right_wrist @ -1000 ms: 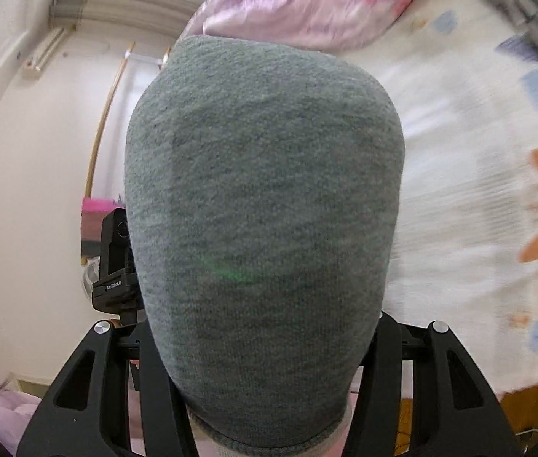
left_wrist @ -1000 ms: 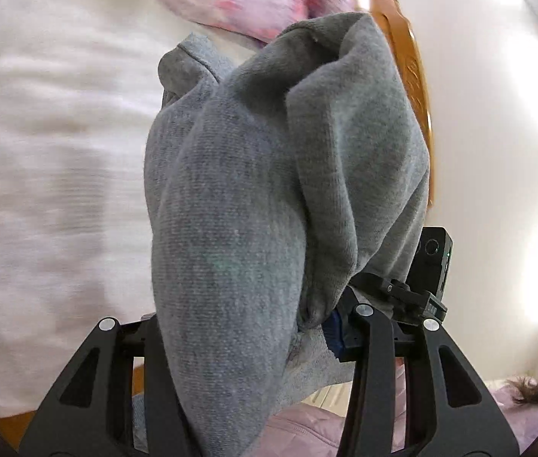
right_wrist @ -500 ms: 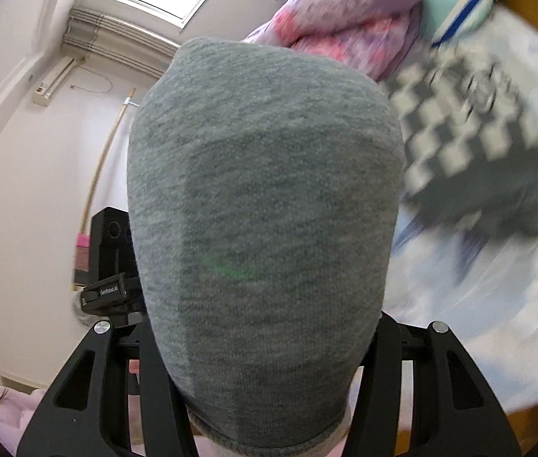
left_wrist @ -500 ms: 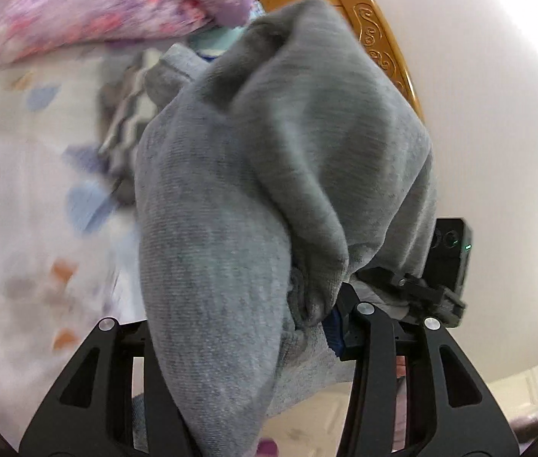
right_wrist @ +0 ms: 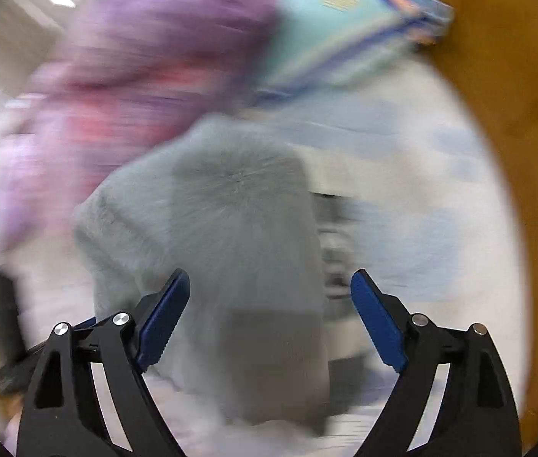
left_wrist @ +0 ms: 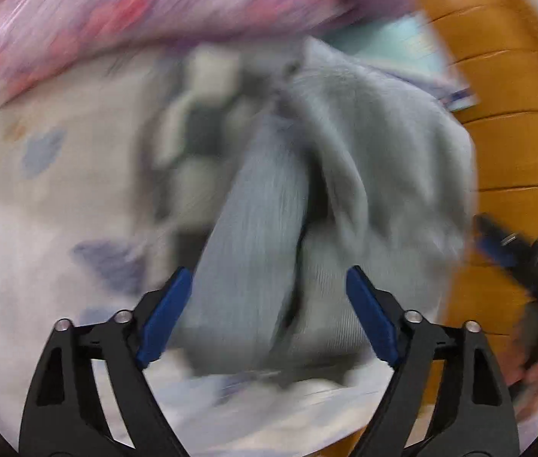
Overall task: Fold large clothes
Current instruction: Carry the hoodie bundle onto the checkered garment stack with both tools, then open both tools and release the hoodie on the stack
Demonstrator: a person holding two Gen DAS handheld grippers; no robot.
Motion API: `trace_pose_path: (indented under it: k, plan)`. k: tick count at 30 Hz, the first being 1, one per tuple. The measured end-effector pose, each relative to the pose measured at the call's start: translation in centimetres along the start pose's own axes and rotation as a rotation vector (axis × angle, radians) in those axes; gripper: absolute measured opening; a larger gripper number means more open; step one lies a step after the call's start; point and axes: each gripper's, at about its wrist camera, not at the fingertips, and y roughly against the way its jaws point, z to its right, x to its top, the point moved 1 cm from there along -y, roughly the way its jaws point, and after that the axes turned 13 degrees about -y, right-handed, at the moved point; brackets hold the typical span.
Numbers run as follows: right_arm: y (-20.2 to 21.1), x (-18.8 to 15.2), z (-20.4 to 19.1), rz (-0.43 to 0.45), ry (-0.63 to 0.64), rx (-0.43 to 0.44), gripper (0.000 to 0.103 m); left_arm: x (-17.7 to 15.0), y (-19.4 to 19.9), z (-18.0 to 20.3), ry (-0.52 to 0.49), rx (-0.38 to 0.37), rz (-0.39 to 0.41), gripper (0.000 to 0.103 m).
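Wooden boards [left_wrist: 516,144] in an orange-brown tone are framing the bed along its right edge in both wrist views, and everything is smearing with motion blur. No brand, label or writing is coming through legibly anywhere.

One bed sheet [left_wrist: 10,236], white with scattered pale blue and orange patches, is covering the mattress and carrying all the cloth. One purple and pink quilt [right_wrist: 128,87] is lying bunched along the far edge of the bed, and one turquoise pillow [right_wrist: 337,26] with blue and orange striped borders is sitting beside it toward the far right corner, against the wood.

One grey sweater [left_wrist: 345,175] is lying as a thick folded bundle near the far right corner of the bed, just short of the quilt and pillow. One dark-and-light checked garment [left_wrist: 192,129] is showing at its side, partly beneath it, too blurred to tell more.

Two claws are in play. The left claw [left_wrist: 269,304] is standing released, its jaws having just been opening, with the near end of the sweater lying between the blue pads [left_wrist: 164,316] but not pinched by them. The right claw [right_wrist: 270,308] is likewise released and has just been opening, the sweater [right_wrist: 230,236] sitting loose between its pads [right_wrist: 164,320]. The right claw [left_wrist: 512,251] is also appearing at the right edge of the left wrist view.
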Motion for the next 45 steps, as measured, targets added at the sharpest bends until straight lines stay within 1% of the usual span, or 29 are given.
trace_pose_path:
  k: [1, 3, 4, 5, 6, 7, 8, 9, 10, 11, 12, 13, 14, 15, 17, 18, 20, 22, 23, 24, 26, 28, 29, 31, 33, 35, 38, 40, 45]
  plan:
    - [-0.4, -0.1, 1.3, 0.034, -0.027, -0.043, 0.083, -0.5, -0.1, -0.4, 0.001, 0.026, 0.003, 0.077]
    - [2.0, -1.6, 3.5, 0.201, -0.096, 0.015, 0.081, -2.0, 1.4, -0.7, -0.039, 0.107, 0.071, 0.077]
    - [3.0, -2.3, 3.9, 0.264, -0.087, 0.051, 0.078, -2.3, 2.2, -0.3, -0.064, 0.128, 0.099, 0.074]
    - [4.2, -3.2, 3.9, 0.322, -0.046, 0.115, 0.065, -2.0, 2.8, 0.5, -0.108, 0.151, 0.149, 0.068]
    - [4.4, -2.8, 3.8, 0.343, -0.009, 0.158, 0.049, -1.9, 3.6, 1.4, -0.142, 0.157, 0.178, 0.065]
    - [4.4, -2.6, 3.4, 0.344, 0.025, 0.177, 0.040, -1.3, 4.0, 3.1, -0.198, 0.136, 0.206, 0.060]
    - [4.0, -2.5, 2.9, 0.330, 0.046, 0.181, 0.024, -0.7, 3.9, 4.3, -0.238, 0.107, 0.214, 0.052]
    - [2.7, -2.1, 2.6, 0.281, 0.047, 0.194, 0.017, 0.2, 3.6, 5.9, -0.281, 0.083, 0.217, 0.047]
    - [1.3, -1.7, 2.3, 0.236, 0.041, 0.206, 0.016, 1.2, 2.9, 7.4, -0.321, 0.088, 0.219, 0.042]
    - [-0.2, -1.7, 2.1, 0.186, 0.035, 0.198, 0.015, 2.6, 1.1, 8.2, -0.343, 0.111, 0.214, 0.041]
    - [-2.6, -1.8, 1.7, 0.133, 0.026, 0.165, 0.015, 3.5, -1.1, 8.4, -0.350, 0.159, 0.181, 0.041]
    - [-3.6, -2.0, 1.3, 0.129, 0.011, 0.137, 0.015, 4.5, -4.1, 7.9, -0.326, 0.186, 0.116, 0.038]
    - [-4.5, -2.1, 1.3, 0.146, -0.010, 0.109, 0.015, 4.6, -5.5, 7.3, -0.300, 0.165, 0.113, 0.040]
    - [-4.7, -2.0, 1.2, 0.169, -0.044, 0.101, 0.015, 4.7, -5.8, 7.1, -0.284, 0.165, 0.145, 0.041]
    - [-4.1, -2.0, 0.9, 0.187, -0.072, 0.096, 0.015, 4.9, -5.4, 7.6, -0.326, 0.201, 0.147, 0.043]
    - [-3.6, -2.1, 0.5, 0.191, -0.070, 0.075, 0.018, 4.9, -5.0, 7.8, -0.338, 0.216, 0.140, 0.046]
    - [-2.4, -2.4, 0.3, 0.183, -0.072, 0.078, 0.022, 4.6, -4.1, 7.7, -0.336, 0.283, 0.135, 0.074]
    - [-1.2, -2.9, 0.6, 0.160, -0.113, 0.147, 0.049, 3.7, -2.2, 7.6, -0.332, 0.280, 0.131, 0.075]
    - [-0.6, -2.9, 0.8, 0.160, -0.135, 0.174, 0.077, 3.5, -1.5, 7.4, -0.325, 0.267, 0.132, 0.076]
    - [0.6, -3.4, 1.0, 0.188, -0.158, 0.193, 0.085, 3.1, -0.7, 7.2, -0.315, 0.262, 0.136, 0.077]
    - [3.6, -4.7, 0.7, 0.263, -0.172, 0.214, 0.087, 2.3, 1.3, 7.0, -0.310, 0.280, 0.158, 0.080]
    - [5.5, -5.6, 0.1, 0.274, -0.163, 0.205, 0.087, 1.7, 3.1, 6.9, -0.321, 0.291, 0.182, 0.083]
    - [6.5, -6.1, -0.2, 0.289, -0.158, 0.185, 0.087, 1.0, 4.4, 7.0, -0.328, 0.303, 0.204, 0.083]
    - [9.6, -7.9, -1.3, 0.372, -0.130, 0.126, 0.088, -0.4, 7.5, 7.0, -0.331, 0.314, 0.244, 0.084]
    - [12.3, -9.7, -2.4, 0.472, -0.108, 0.052, 0.091, -1.6, 10.7, 6.9, -0.326, 0.318, 0.265, 0.087]
    - [16.0, -12.1, -4.1, 0.573, -0.071, 0.010, 0.092, -3.4, 14.6, 6.6, -0.325, 0.301, 0.320, 0.088]
    - [20.9, -15.8, -6.3, 0.684, -0.028, 0.002, 0.095, -6.7, 20.9, 6.3, -0.344, 0.274, 0.395, 0.090]
    - [23.6, -18.1, -7.6, 0.725, -0.010, 0.030, 0.095, -9.3, 25.3, 5.9, -0.363, 0.286, 0.449, 0.092]
    - [30.0, -24.4, -11.5, 0.802, 0.037, 0.036, 0.095, -15.6, 33.3, 4.5, -0.376, 0.320, 0.533, 0.094]
